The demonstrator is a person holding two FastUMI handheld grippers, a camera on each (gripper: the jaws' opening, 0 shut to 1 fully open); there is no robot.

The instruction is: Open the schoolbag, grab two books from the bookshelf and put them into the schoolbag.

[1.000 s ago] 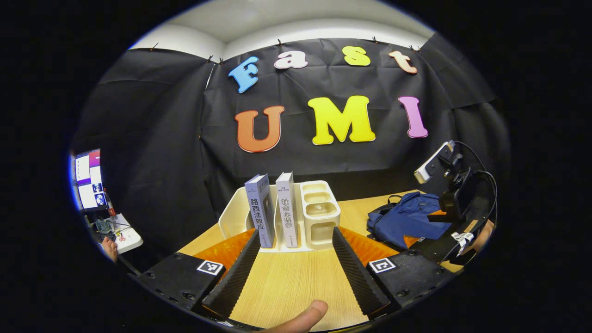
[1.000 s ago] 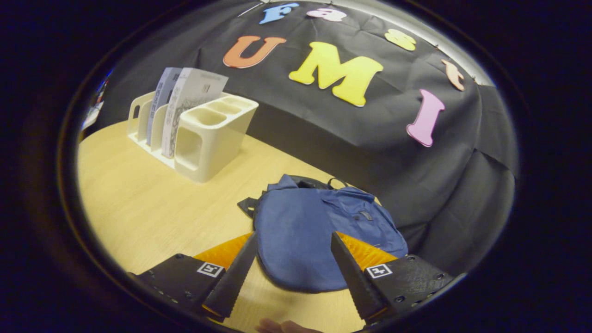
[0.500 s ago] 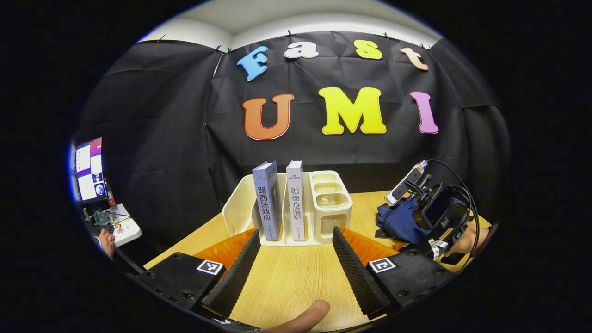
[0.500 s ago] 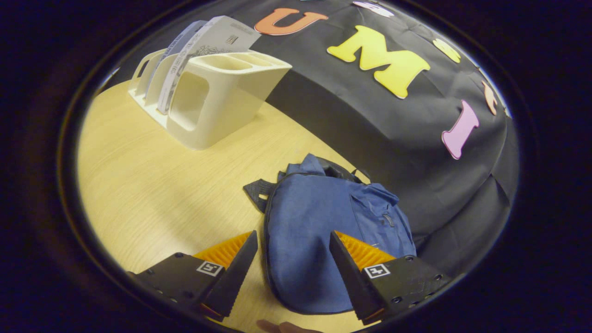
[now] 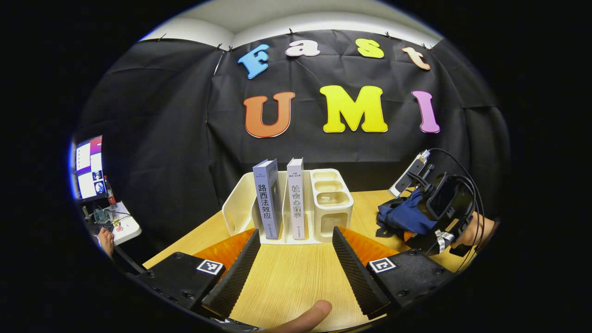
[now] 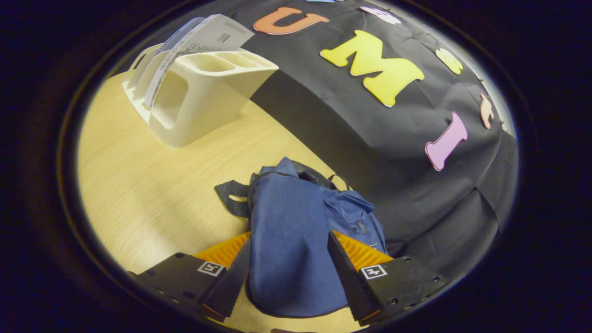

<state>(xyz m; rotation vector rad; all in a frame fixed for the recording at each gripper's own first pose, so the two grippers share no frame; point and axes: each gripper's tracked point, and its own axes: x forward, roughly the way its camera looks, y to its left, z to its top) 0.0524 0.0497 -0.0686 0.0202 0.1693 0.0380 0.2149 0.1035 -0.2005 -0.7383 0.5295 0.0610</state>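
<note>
Since the earlier frames the right gripper has been closing in on the soft blue fabric schoolbag, so the bag is now sitting between its spread fingers, which are reaching along both sides of the near end without visibly pressing on it. The bag is lying on the pale wooden tabletop, near the black cloth wall, and I am seeing no open mouth yet. In the left gripper view, the left gripper is hovering with its fingers wide apart in front of the cream plastic bookshelf, well short of it. Both grey-spined books are standing upright in its slots, untouched. So nothing is finished: opening the bag is only beginning, and both book transfers are remaining.
</note>
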